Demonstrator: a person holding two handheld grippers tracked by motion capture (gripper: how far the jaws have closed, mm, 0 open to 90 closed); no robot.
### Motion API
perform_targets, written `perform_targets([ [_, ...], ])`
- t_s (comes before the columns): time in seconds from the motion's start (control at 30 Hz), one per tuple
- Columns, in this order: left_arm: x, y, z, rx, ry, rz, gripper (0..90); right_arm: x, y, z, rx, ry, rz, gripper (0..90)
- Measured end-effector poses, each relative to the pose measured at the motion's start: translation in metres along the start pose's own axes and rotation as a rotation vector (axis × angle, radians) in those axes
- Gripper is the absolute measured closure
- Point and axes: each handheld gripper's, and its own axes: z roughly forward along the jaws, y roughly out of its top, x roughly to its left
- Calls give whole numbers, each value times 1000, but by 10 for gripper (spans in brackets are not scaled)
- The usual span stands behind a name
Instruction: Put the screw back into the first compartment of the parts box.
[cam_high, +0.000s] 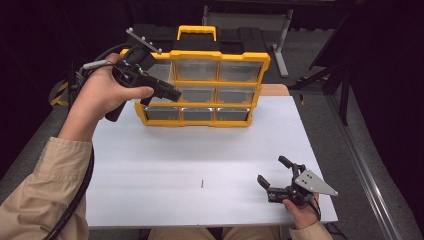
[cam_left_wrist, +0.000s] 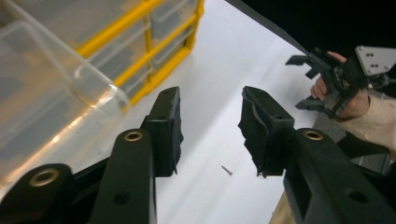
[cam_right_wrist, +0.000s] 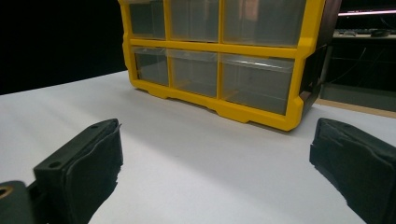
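Note:
A yellow organizer (cam_high: 215, 54) with clear drawers stands upright at the far side of the white table (cam_high: 150, 165). My left gripper (cam_high: 172, 94) hovers in front of the organizer's left column, at the middle row. In the left gripper view its jaws (cam_left_wrist: 210, 95) stand apart with nothing between them, and a clear drawer (cam_left_wrist: 56, 88) lies close on their left. My right gripper (cam_high: 272, 170) rests near the table's front right edge, open and empty. It faces the organizer (cam_right_wrist: 215, 44) across bare table (cam_right_wrist: 196, 168). A small screw (cam_high: 202, 183) lies on the table near the front.
The screw (cam_left_wrist: 227, 170) appears below the left jaws, and the right hand's gripper (cam_left_wrist: 327, 74) shows farther off. A wooden edge (cam_high: 275, 90) shows behind the organizer. Dark floor and metal stands (cam_high: 280, 45) surround the table.

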Motion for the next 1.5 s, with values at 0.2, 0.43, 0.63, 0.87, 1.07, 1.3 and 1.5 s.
perform_targets([
  [0.2, -5, -18, 22, -3, -47, 19, 511, 0, 0, 1, 1, 4, -3, 29],
  [0.43, -7, -37, 46, -7, -38, 41, 446, 0, 0, 0, 0, 3, -1, 29],
  [0.63, -9, -53, 64, -12, -40, 54, 383, 0, 0, 0, 2, 5, -3, 29],
  [0.87, -6, -75, 91, 0, -44, 42, 315, 0, 0, 0, 0, 1, -2, 28],
  [1.07, -5, -93, 117, 25, -33, 33, 244, 0, 0, 1, 3, 3, -4, 29],
  [1.3, -7, -110, 140, 42, -33, 30, 194, -1, -1, 1, 4, 1, -3, 29],
  [1.5, -11, -123, 155, 35, -44, 38, 176, 0, 0, 1, 4, 5, -4, 29],
])
